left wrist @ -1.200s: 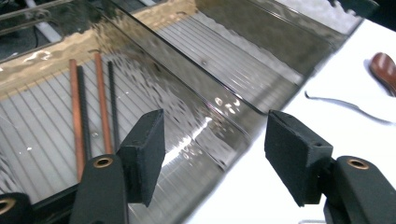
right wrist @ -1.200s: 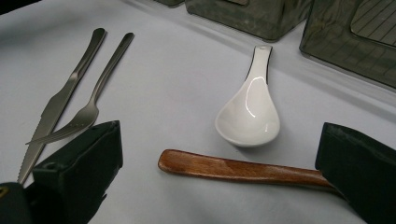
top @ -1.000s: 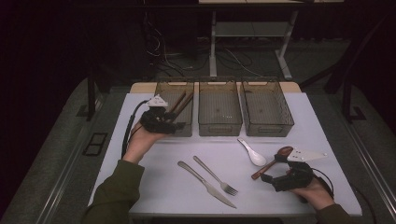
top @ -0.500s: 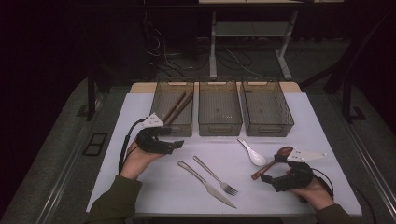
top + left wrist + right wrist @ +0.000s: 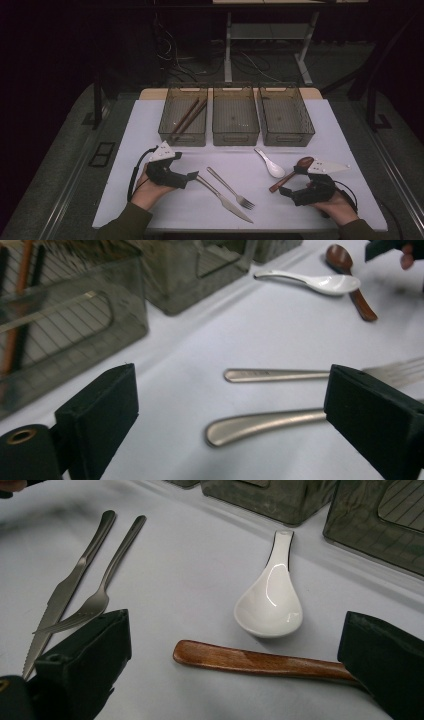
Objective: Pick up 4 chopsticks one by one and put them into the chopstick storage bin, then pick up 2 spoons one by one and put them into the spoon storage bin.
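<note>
A: Three bins (image 5: 235, 131) stand in a row at the far side of the table (image 5: 330, 135), and the left bin (image 5: 183, 131) holds the one thing sorted so far: a pair of chopsticks (image 5: 186, 116). The middle and right bins look bare.

B: So most of the job is left?

A: I'd judge so. Four pieces lie loose on the cloth: a knife (image 5: 265, 422), a fork (image 5: 300, 375), a wooden spoon (image 5: 260, 662) and a white ceramic spoon (image 5: 270, 600).

B: And the tools?

A: The left tool (image 5: 235, 412) has its jaws spread wide, just opened further, with nothing pinched; the knife's handle end lies between them, untouched. In the high view that left tool (image 5: 192, 176) sits right at the knife's handle.

B: The other one?

A: The right tool (image 5: 235, 665) is also spread, low over the wooden spoon's handle, whose near end runs behind one jaw. No squeeze on it that I can see.

B: So the knife is likely next.
</note>
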`<control>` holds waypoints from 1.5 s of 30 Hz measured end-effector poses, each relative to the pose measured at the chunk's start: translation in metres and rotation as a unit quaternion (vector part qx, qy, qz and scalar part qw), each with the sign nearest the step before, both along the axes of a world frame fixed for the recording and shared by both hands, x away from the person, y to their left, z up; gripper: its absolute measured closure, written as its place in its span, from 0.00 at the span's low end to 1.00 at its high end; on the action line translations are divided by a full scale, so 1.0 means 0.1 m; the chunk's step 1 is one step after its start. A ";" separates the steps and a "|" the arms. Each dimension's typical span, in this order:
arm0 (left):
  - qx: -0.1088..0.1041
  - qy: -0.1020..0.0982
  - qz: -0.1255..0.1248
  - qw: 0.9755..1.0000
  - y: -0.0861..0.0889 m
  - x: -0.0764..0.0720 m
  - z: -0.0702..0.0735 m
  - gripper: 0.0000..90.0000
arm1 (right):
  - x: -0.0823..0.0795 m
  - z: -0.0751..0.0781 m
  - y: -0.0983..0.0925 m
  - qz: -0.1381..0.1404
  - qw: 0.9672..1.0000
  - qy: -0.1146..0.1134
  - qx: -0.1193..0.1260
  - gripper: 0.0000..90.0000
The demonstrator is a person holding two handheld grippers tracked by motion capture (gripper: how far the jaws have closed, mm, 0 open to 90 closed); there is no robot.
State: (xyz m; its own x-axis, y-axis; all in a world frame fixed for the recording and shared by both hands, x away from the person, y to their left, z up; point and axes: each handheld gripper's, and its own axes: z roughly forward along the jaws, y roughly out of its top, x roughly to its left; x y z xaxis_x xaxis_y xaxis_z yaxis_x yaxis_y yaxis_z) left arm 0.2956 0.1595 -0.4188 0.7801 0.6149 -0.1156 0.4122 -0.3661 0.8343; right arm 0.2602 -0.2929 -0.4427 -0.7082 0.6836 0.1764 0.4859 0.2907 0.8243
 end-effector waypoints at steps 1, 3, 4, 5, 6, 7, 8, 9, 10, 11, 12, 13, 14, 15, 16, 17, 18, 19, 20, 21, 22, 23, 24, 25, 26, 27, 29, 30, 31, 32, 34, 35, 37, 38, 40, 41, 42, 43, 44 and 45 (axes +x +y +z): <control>0.000 0.000 -0.002 1.000 -0.01 -0.02 -0.02 0.05 | 0.00 0.00 0.00 0.000 1.000 0.000 0.000 0.01; 0.001 -0.001 -0.009 1.000 -0.01 -0.05 -0.05 0.03 | 0.00 0.00 0.00 0.000 1.000 0.000 -0.001 0.01; 0.003 0.000 -0.013 1.000 -0.01 -0.06 -0.06 0.02 | 0.00 0.00 0.00 0.000 1.000 0.000 -0.001 0.01; 0.005 0.000 -0.016 1.000 -0.02 -0.08 -0.08 0.00 | 0.00 0.00 0.00 0.000 1.000 0.000 -0.001 0.01; 0.006 0.001 -0.018 1.000 -0.01 -0.09 -0.09 0.00 | 0.00 0.00 0.00 0.000 1.000 0.000 -0.001 0.01; 0.006 0.002 -0.017 1.000 -0.01 -0.10 -0.10 0.00 | 0.00 0.00 0.00 0.000 1.000 0.000 -0.001 0.01; 0.007 0.005 -0.020 1.000 -0.01 -0.11 -0.11 0.00 | -0.01 0.00 0.00 -0.001 1.000 0.003 0.000 0.01; 0.009 0.007 -0.022 1.000 0.00 -0.12 -0.12 0.00 | 0.00 0.00 0.00 0.000 1.000 0.001 0.000 0.01; 0.008 0.007 -0.021 1.000 0.00 -0.13 -0.14 0.00 | 0.00 0.00 0.00 0.000 1.000 0.001 0.000 0.01; 0.009 0.010 -0.020 1.000 0.01 -0.13 -0.15 0.00 | 0.00 0.00 0.00 0.000 1.000 0.001 0.000 0.01; 0.008 0.012 -0.019 1.000 0.01 -0.14 -0.16 0.00 | 0.00 0.00 0.00 -0.001 1.000 0.003 0.000 0.01; 0.005 0.012 -0.018 1.000 0.01 -0.14 -0.17 0.00 | 0.00 0.00 0.00 -0.002 1.000 0.003 0.000 0.01; 0.005 0.012 -0.017 1.000 0.02 -0.14 -0.18 0.00 | 0.00 0.00 0.00 -0.002 1.000 0.004 -0.001 0.01; 0.005 0.013 -0.019 1.000 0.02 -0.15 -0.18 0.00 | 0.00 0.00 0.00 -0.003 1.000 0.004 0.000 0.01; 0.007 0.014 -0.020 1.000 0.02 -0.15 -0.19 0.00 | 0.00 0.00 -0.01 -0.003 1.000 0.004 0.000 0.01; 0.007 0.013 -0.022 1.000 0.02 -0.15 -0.19 0.00 | 0.01 0.00 -0.01 -0.004 1.000 0.004 0.000 0.01; 0.007 0.013 -0.024 1.000 0.02 -0.15 -0.19 0.00 | 0.01 0.00 -0.01 -0.005 1.000 0.006 0.001 0.01; 0.007 0.013 -0.025 1.000 0.02 -0.15 -0.19 0.00 | 0.01 0.01 -0.01 -0.006 1.000 0.010 0.002 0.01; 0.009 0.013 -0.026 1.000 0.02 -0.15 -0.19 0.00 | 0.01 0.01 -0.02 -0.005 1.000 0.011 0.001 0.01; 0.009 0.012 -0.027 1.000 0.02 -0.15 -0.19 0.00 | 0.02 0.01 -0.01 -0.003 1.000 0.015 0.000 0.01; 0.008 0.012 -0.028 1.000 0.03 -0.15 -0.20 0.00 | 0.02 0.02 -0.01 -0.001 1.000 0.016 -0.003 0.01; 0.009 0.012 -0.028 1.000 0.03 -0.15 -0.20 0.00 | 0.03 0.03 -0.01 -0.001 1.000 0.019 -0.005 0.00; 0.009 0.013 -0.028 0.999 0.03 -0.15 -0.20 0.00 | 0.03 0.04 -0.01 0.000 1.000 0.022 -0.005 0.01; 0.010 0.013 -0.029 0.999 0.04 -0.15 -0.20 0.00 | 0.04 0.06 -0.02 -0.001 1.000 0.024 -0.005 0.00; 0.011 0.012 -0.029 0.999 0.04 -0.15 -0.20 0.00 | 0.04 0.07 -0.02 -0.002 1.000 0.023 -0.005 0.01; 0.010 0.012 -0.028 0.999 0.04 -0.15 -0.20 0.00 | 0.05 0.09 -0.02 -0.002 1.000 0.026 -0.003 0.01; 0.009 0.011 -0.029 0.999 0.04 -0.15 -0.19 0.00 | 0.07 0.12 -0.02 -0.003 1.000 0.024 -0.005 0.01; 0.009 0.011 -0.030 0.999 0.04 -0.15 -0.19 0.00 | 0.08 0.14 -0.02 -0.004 1.000 0.025 -0.009 0.01; 0.010 0.012 -0.030 0.999 0.04 -0.15 -0.20 0.00 | 0.10 0.15 -0.01 -0.004 1.000 0.024 -0.011 0.01; 0.010 0.013 -0.030 0.999 0.03 -0.15 -0.20 0.00 | 0.11 0.16 -0.01 -0.006 1.000 0.028 -0.012 0.01; 0.010 0.014 -0.031 0.999 0.03 -0.15 -0.20 0.00 | 0.15 0.17 -0.02 -0.009 0.999 0.030 -0.015 0.04; 0.011 0.014 -0.031 0.999 0.03 -0.15 -0.21 0.00 | 0.17 0.18 -0.02 -0.010 0.999 0.026 -0.015 0.04; 0.014 0.015 -0.033 0.999 0.02 -0.15 -0.21 0.00 | 0.20 0.19 -0.02 -0.013 0.999 0.030 -0.017 0.06; 0.015 0.016 -0.034 0.999 0.02 -0.15 -0.21 0.00 | 0.22 0.20 -0.02 -0.012 0.999 0.035 -0.018 0.08; 0.017 0.016 -0.035 0.999 0.02 -0.14 -0.21 0.00 | 0.26 0.20 -0.01 -0.013 0.999 0.039 -0.021 0.09; 0.013 0.017 -0.033 0.999 0.01 -0.14 -0.22 0.00 | 0.28 0.20 -0.01 -0.012 0.999 0.043 -0.021 0.12; 0.015 0.016 -0.034 0.999 0.02 -0.14 -0.21 0.00 | 0.30 0.20 -0.01 -0.011 0.999 0.042 -0.022 0.14; 0.011 0.016 -0.032 0.999 0.01 -0.14 -0.21 0.00 | 0.33 0.21 -0.01 -0.013 0.999 0.044 -0.021 0.16; 0.012 0.016 -0.032 0.999 0.01 -0.14 -0.21 0.00 | 0.36 0.21 -0.02 -0.014 0.999 0.046 -0.019 0.16; 0.012 0.017 -0.032 0.999 0.01 -0.14 -0.22 0.00 | 0.39 0.21 -0.02 -0.017 0.998 0.049 -0.018 0.18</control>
